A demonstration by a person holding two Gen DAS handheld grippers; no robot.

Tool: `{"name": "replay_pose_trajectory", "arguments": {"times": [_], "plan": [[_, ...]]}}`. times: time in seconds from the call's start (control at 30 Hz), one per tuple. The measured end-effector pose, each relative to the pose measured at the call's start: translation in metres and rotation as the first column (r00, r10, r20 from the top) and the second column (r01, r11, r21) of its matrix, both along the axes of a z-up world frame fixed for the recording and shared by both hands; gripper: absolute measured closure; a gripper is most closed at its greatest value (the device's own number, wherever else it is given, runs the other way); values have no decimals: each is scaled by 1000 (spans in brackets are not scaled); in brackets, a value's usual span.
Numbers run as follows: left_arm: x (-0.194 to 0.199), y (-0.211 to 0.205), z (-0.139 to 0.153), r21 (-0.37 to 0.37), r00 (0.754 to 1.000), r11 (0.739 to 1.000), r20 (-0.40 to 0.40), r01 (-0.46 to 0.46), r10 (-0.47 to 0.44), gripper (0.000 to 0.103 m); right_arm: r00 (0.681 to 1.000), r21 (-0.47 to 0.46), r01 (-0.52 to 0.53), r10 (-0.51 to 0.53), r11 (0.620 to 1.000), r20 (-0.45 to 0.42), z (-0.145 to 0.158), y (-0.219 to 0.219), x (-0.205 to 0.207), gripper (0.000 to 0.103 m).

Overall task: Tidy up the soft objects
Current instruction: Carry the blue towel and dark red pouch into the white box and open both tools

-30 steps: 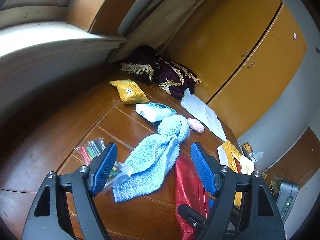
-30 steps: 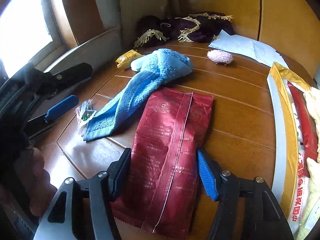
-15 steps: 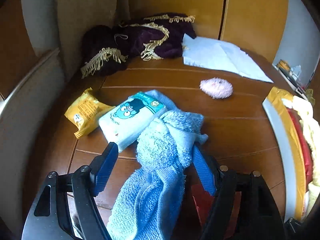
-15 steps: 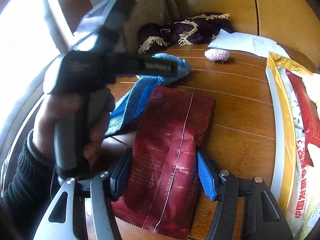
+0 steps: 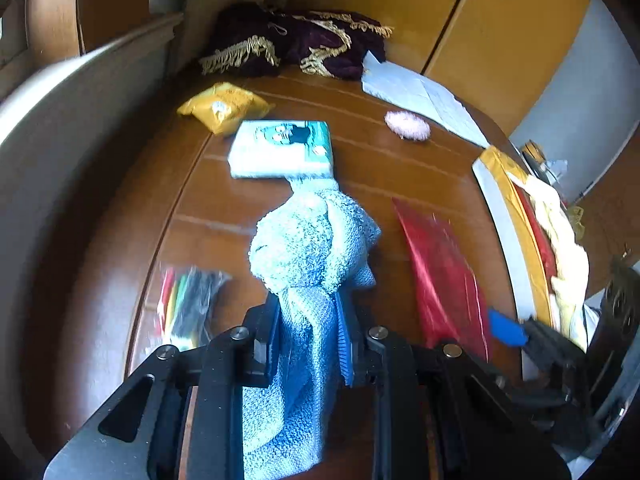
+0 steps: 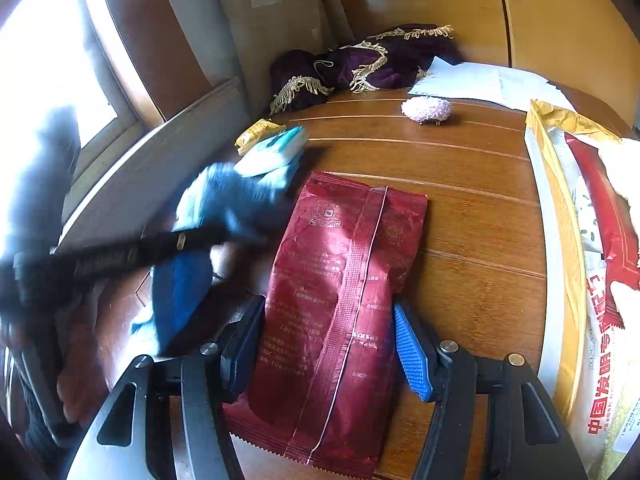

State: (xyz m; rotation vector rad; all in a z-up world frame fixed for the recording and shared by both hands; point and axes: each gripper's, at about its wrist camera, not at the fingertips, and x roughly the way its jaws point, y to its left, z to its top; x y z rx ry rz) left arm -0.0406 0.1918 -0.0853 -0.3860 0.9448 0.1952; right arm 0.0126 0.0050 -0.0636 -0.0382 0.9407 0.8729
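Two grippers work over the brown wooden surface (image 6: 472, 208). The left gripper (image 5: 310, 344) is clamped on the light blue terry towel (image 5: 312, 240), bunched just near the white-and-teal tissue pack (image 5: 282, 148). The right gripper (image 6: 328, 346) is spread wide around the flat dark red foil packet (image 6: 340, 300).

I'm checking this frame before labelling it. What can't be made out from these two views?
- Blue towel: its lower end runs off the bottom edge in the left wrist view, behind the left gripper; motion-blurred in the right wrist view.
- Plastic bag of coloured items: blurred, contents unclear.
- Red packet: print too small to read; near end is hidden by the right gripper.
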Motion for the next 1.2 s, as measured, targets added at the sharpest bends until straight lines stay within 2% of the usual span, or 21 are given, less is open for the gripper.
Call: {"name": "replay_pose_trajectory", "arguments": {"times": [0.1,0.17,0.23,0.27,0.37,0.5,0.53,0.57,0.63,0.67,0.77,0.83,0.97,1.07,1.2], "plan": [[-13,-14,-4,39,999,999,12,36,-37,72,1000,5,1,-1,1000,-4,0,0,-1,40],[-17,-20,-1,66,998,997,41,41,-44,47,1000,11,1,-1,1000,-9,0,-2,-1,40],[-17,-21,7,74,996,997,88,23,-29,36,1000,16,3,-2,1000,-14,0,-2,-1,40],[-15,-21,9,78,994,997,106,4,-13,34,1000,18,3,-2,1000,-16,0,-2,-1,40],[-2,-22,8,95,993,995,116,-14,3,34,1000,26,2,-2,1000,-23,0,-3,1,40],[18,-23,-7,108,995,994,97,-14,4,34,1000,30,5,-4,1000,-27,0,-5,2,40],[20,-21,-11,92,996,996,86,-24,16,36,1000,31,5,-4,1000,-27,0,-6,2,40],[19,-20,-10,93,995,995,99,-41,31,42,1000,32,6,-5,999,-29,-1,-6,2,40],[15,-16,-7,71,988,996,149,-53,42,46,1000,32,6,-6,999,-29,0,-6,2,40],[15,-13,-9,53,988,997,147,-54,45,51,1000,32,7,-6,999,-28,0,-5,2,40],[15,-11,-11,23,987,998,150,-62,58,54,1000,30,7,-6,1000,-27,0,-5,2,40],[14,-14,-9,31,985,998,164,-56,50,54,1000,33,8,-7,999,-30,0,-4,1,40],[5,-17,-2,17,971,1000,241,-19,14,54,999,34,9,-8,999,-32,0,-4,1,40],[5,-19,0,43,971,999,239,-23,12,54,999,48,-3,5,999,-43,0,-5,2,40],[4,-18,2,38,968,999,250,-20,10,54,999,47,-3,5,999,-42,0,-5,1,40]]}}
